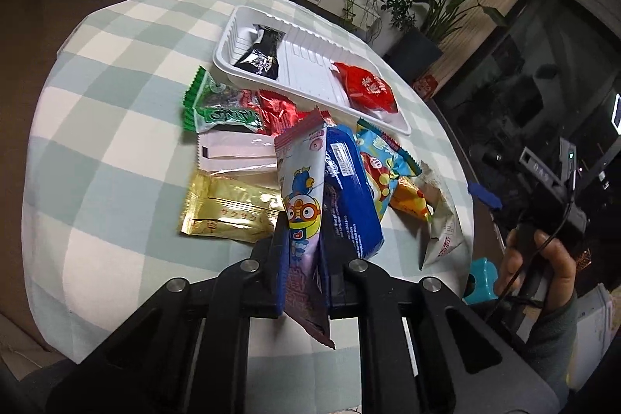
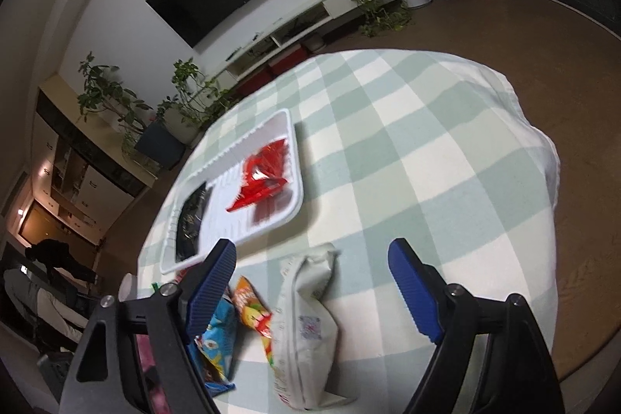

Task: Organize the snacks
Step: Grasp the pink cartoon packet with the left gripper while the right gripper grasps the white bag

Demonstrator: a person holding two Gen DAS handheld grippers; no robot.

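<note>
left claw point(image 1: 304, 239): clamped on cartoon snack pack point(image 1: 300, 196), long axis pointing away
tray point(image 1: 248, 26): upper centre, straight beyond pack
right claw point(image 2: 314, 282): apart, nothing held

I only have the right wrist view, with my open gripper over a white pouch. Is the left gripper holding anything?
Observer: Yes, the left gripper is shut on a pink cartoon-penguin packet, held on edge.
Operator: Anything in the pile I'm missing?
Observer: A gold packet lies flat, just left of the left gripper.
Operator: And near the tray?
Observer: A green packet lies just outside the white tray's near corner.
</note>
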